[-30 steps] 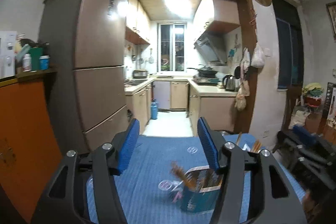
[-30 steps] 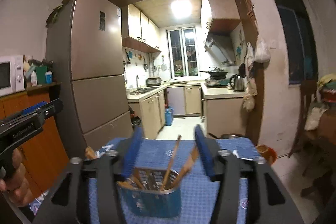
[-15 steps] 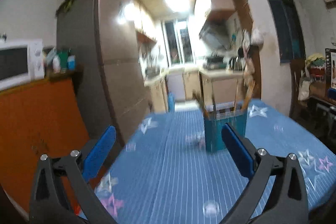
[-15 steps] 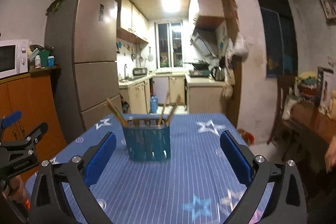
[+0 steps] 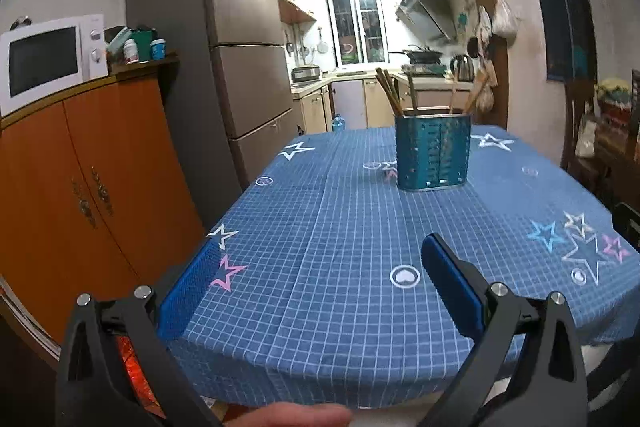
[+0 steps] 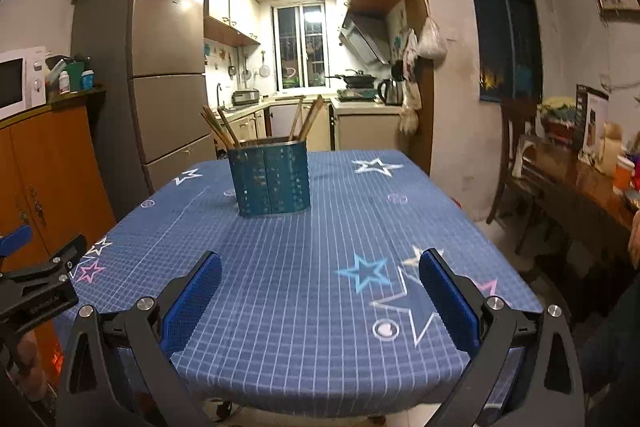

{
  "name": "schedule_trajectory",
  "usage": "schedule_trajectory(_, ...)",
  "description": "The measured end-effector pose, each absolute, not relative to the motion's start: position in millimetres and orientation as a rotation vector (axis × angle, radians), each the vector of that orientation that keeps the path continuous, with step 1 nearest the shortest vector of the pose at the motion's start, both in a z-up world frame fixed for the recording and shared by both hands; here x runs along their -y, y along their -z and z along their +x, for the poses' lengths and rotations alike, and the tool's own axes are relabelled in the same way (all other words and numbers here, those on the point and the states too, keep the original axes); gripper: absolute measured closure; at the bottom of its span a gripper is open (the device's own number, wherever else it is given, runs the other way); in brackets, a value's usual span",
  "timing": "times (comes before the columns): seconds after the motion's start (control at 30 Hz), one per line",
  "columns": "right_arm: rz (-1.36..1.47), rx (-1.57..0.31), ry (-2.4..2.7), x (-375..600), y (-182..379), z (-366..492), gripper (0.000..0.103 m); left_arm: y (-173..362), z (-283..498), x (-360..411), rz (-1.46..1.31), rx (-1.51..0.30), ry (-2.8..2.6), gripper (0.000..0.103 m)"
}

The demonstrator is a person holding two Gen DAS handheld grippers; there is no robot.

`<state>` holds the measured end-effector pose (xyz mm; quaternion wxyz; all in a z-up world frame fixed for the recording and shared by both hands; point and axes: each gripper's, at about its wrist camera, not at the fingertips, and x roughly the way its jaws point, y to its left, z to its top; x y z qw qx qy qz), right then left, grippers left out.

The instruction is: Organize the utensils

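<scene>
1. We saw the teal perforated metal utensil holder [image 6: 273, 179] standing upright on the counter's blue checked, star-printed tablecloth [image 6: 320, 287], towards its far end.
2. Wooden chopsticks and utensil handles [image 6: 222, 129] leaned out of the holder's top.
3. The left gripper [image 5: 320, 279] had its jaws spread wide, holding nothing, well short of the holder.
4. The right gripper [image 6: 320, 287] likewise had its jaws apart and empty.

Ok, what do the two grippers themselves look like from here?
Both match: the left gripper and right gripper each have black angular plastic arms with triangular cut-outs and round silver bolts, ending in flat, ribbed blue pads. In the right wrist view, the left gripper's black body carries small white lettering, too small to read. No cables or sleeves show.
</scene>
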<state>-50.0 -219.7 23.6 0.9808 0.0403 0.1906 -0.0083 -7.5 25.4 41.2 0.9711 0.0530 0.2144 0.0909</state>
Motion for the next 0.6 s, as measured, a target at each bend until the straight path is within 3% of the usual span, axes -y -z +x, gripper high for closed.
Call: schedule_trajectory(0.6,0.046,-0.462,0.016,206.3,-5.8,-31.8,0.004,-27.2,-9.2,-23.3,0.100,-0.470,-0.217,0.006)
